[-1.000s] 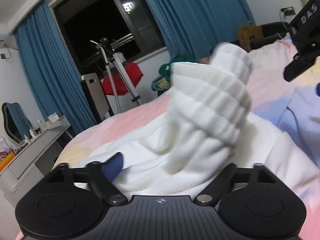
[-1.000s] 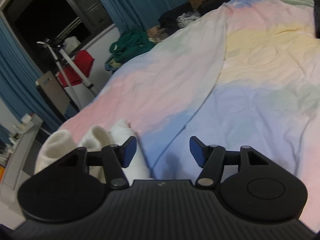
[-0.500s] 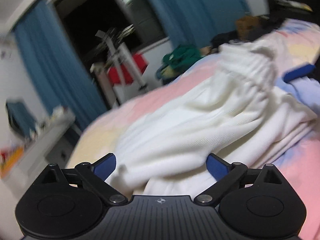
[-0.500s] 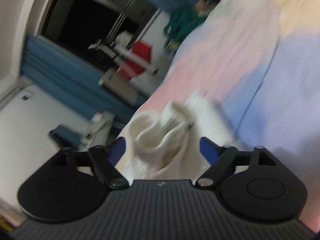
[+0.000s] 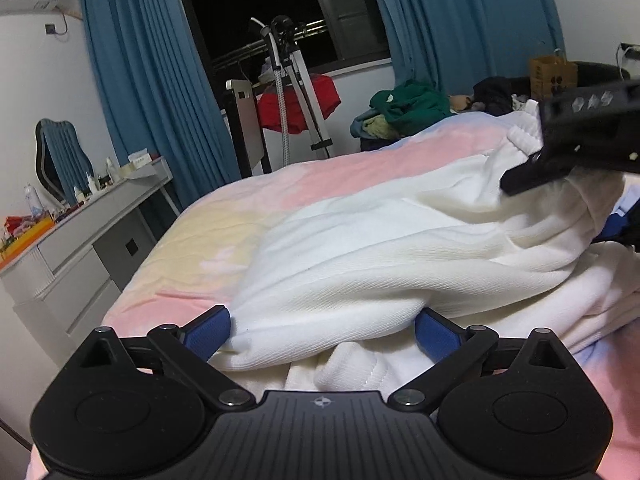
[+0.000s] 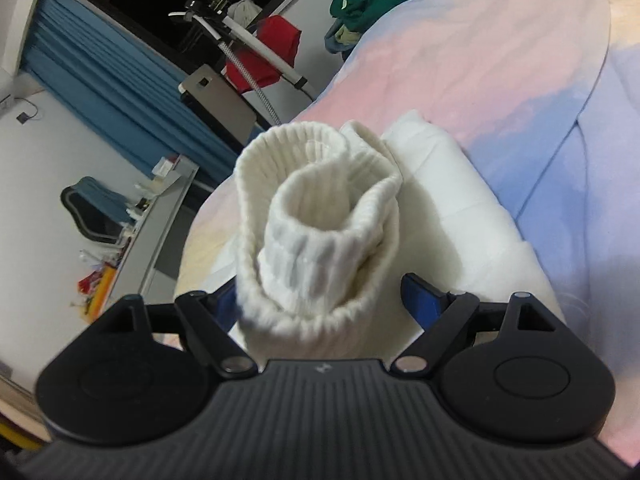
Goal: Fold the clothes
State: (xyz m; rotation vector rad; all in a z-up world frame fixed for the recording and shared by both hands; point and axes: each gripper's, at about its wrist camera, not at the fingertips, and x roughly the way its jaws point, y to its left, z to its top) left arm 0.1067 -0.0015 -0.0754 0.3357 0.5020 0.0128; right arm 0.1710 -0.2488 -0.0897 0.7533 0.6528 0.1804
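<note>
Since a second ago: left gripper let go, jaws now spread around white sweater on bed. Right gripper moved in, straddling ribbed cuff; jaws wide, not yet pinching. Sleeve fold likely mid-handover.

The right hand-held gripper is cut off by the right edge of the left wrist view. The left blue pad is largely hidden behind the ribbed cuff. Small items on the dresser cannot be identified.
</note>
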